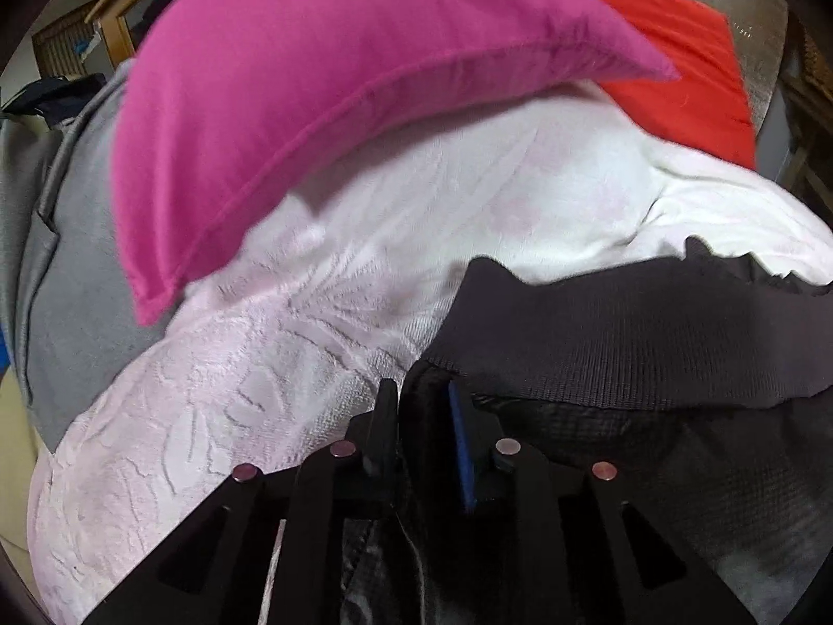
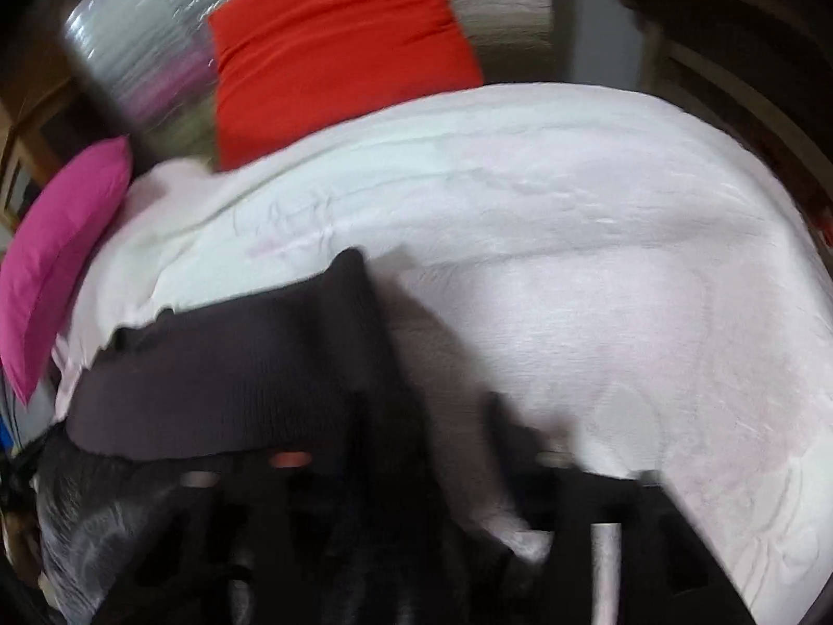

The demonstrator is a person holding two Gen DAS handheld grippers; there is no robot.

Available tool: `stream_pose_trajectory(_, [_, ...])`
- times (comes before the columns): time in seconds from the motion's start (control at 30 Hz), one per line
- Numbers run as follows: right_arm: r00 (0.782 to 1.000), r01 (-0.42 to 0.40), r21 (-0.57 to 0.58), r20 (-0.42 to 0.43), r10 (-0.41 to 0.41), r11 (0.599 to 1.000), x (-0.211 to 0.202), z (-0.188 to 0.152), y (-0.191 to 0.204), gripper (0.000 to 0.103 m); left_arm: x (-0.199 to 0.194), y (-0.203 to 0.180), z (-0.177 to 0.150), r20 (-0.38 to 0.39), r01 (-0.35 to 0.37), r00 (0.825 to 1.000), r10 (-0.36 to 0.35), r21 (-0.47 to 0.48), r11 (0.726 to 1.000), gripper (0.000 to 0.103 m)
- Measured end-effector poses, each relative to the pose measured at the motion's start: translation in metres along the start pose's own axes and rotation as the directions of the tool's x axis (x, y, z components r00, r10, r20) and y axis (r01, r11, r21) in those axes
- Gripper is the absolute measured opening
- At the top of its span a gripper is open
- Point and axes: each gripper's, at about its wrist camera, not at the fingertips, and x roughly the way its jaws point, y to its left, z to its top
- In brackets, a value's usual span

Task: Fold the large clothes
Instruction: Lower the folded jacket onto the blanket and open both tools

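Left gripper [image 1: 424,432] pinches the dark garment [image 1: 625,323] over the white blanket [image 1: 364,286].
Right gripper [image 2: 442,416] is blurred; I cannot tell its state.

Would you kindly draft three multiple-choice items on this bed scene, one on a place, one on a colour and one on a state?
1. Where does the magenta cushion lie in the left wrist view?
A. under the dark garment
B. at the far left of the white textured blanket
C. on the floor

2. What colour is the square cushion leaning against the silvery quilted panel at the far end?
A. red
B. green
C. yellow

3. How does the left gripper stand?
A. wide open above the blanket
B. out of view
C. jaws closed on the dark ribbed-hem garment

Answers:
1 B: the cushion lies over the blanket's far left part.
2 A: it shows bright red in both views.
3 C: dark fabric is pinched between the jaws in the left wrist view.
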Motion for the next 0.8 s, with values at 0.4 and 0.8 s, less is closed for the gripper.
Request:
stream_pose_trajectory(0.4, [0.995,-0.020,-0.330,0.086,0.051,0.944,-0.076,-0.063,0.109,0.067,-0.099,-0.047,-0.045,0.144,0.025,0.989,-0.037,0.085,0.996,0.045])
stream_pose_trajectory(0.8, [0.996,0.086,-0.266,0.022,-0.083,0.960,0.000,-0.067,0.096,0.073,-0.030,-0.090,-0.068,0.036,-0.071,0.997,0.066,0.164,0.984,0.046])
